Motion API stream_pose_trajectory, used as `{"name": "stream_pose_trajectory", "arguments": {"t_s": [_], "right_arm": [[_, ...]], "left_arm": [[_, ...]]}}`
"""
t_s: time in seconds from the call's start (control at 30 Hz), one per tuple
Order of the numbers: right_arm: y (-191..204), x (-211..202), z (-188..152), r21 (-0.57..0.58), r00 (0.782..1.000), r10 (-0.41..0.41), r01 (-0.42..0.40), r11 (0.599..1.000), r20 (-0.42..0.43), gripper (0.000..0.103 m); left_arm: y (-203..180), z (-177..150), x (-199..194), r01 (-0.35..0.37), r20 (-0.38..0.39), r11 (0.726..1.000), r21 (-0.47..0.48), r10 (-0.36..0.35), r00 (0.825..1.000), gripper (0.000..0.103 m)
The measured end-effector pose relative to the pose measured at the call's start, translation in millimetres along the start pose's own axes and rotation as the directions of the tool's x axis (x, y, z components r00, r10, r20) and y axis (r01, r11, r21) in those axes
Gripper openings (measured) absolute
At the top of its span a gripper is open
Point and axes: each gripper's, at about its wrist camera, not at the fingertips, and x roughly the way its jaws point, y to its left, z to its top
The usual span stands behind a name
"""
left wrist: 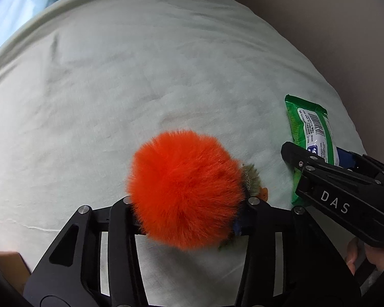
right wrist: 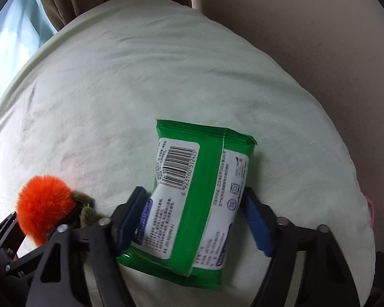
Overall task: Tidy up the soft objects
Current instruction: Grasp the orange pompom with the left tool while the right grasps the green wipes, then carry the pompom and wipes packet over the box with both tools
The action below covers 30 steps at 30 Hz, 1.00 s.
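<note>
A fluffy orange pompom (left wrist: 185,189) with a small green tuft sits between the fingers of my left gripper (left wrist: 189,204), which is shut on it just above the pale green bed sheet (left wrist: 115,89). A green wet-wipes pack (right wrist: 192,192) with a barcode label sits between the blue pads of my right gripper (right wrist: 192,212), which is shut on its lower half. The pack (left wrist: 311,138) and my right gripper (left wrist: 317,161) show at the right of the left wrist view. The pompom (right wrist: 44,207) and my left gripper (right wrist: 48,225) show at the lower left of the right wrist view.
The sheet (right wrist: 140,76) covers a rounded mattress. Beige curtains (right wrist: 64,0) and a window (right wrist: 7,38) lie at the far left. A plain wall (right wrist: 307,25) stands to the right. A brown cardboard corner (left wrist: 7,268) shows at the lower left.
</note>
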Motion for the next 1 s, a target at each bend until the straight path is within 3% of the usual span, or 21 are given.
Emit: {"name": "stream_pose_trajectory", "arguments": {"t_s": [0.27,0.47,0.73,1.0], "right_arm": [[15,-13,-9,-0.025,1.000,0.005,-0.004,1.000,0.024,0.041],[18,-25,-3,-0.027,0.999,0.027,-0.026,0.999,0.027,0.038],[18,-65,0,-0.051,0.995,0.059,-0.055,0.997,0.075,0.038],[25,-132,6,-0.103,0.983,0.101,-0.085,0.991,0.156,0.038]], "left_arm": [[-12,8,-6,-0.019,0.028,0.998,0.062,0.018,0.999,0.037],[-20,12,-23,-0.020,0.047,0.996,0.088,0.016,0.999,0.036],[-17,15,-80,-0.032,0.102,0.997,0.066,0.025,0.994,0.036],[-12,13,-158,-0.039,0.185,0.999,0.005,0.038,0.982,0.036]]}}
